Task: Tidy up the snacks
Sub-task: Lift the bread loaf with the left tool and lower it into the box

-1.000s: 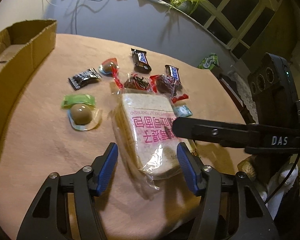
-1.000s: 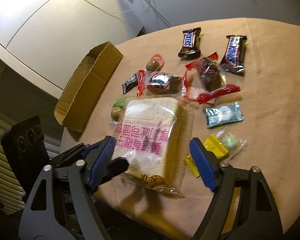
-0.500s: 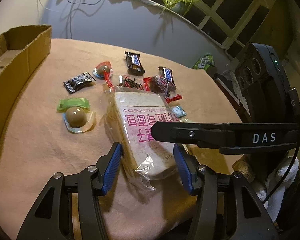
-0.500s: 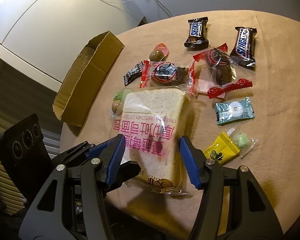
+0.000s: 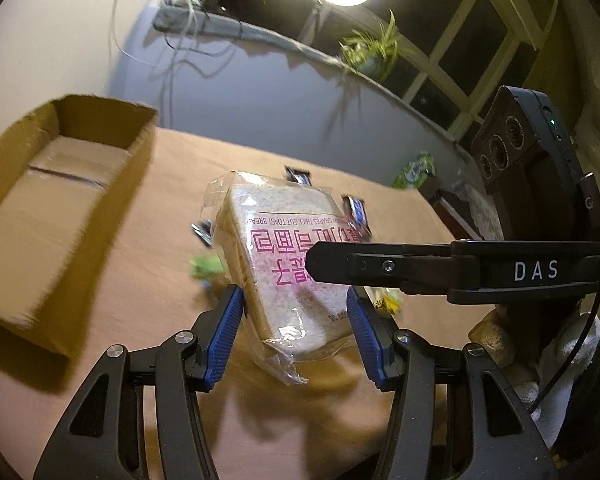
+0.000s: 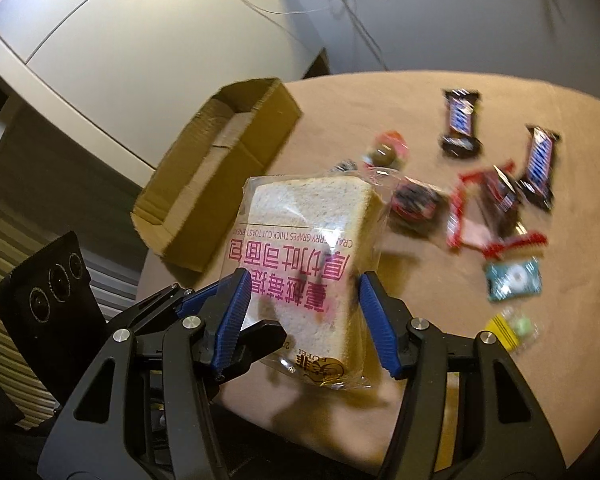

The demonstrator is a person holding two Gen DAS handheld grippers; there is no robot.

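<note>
A clear bag of sliced toast bread (image 5: 276, 248) with pink print is held up off the table, tilted. My left gripper (image 5: 296, 328) is shut on its near end, blue pads on both sides. My right gripper (image 6: 302, 312) is shut on the same bread bag (image 6: 308, 248) from the other side. An open cardboard box (image 5: 52, 200) lies on the table to the left; it also shows in the right wrist view (image 6: 220, 168). It looks empty.
Small snacks lie on the tan tablecloth (image 6: 500, 360): two Snickers bars (image 6: 460, 120), red-wrapped cakes (image 6: 484, 208), a teal packet (image 6: 512, 280), a yellow packet (image 6: 508, 328). A green packet (image 5: 206, 268) lies under the bread. The table edge is near.
Both grippers closed on the bread bag and lifted it off the table. The view has swung toward the cardboard box.
</note>
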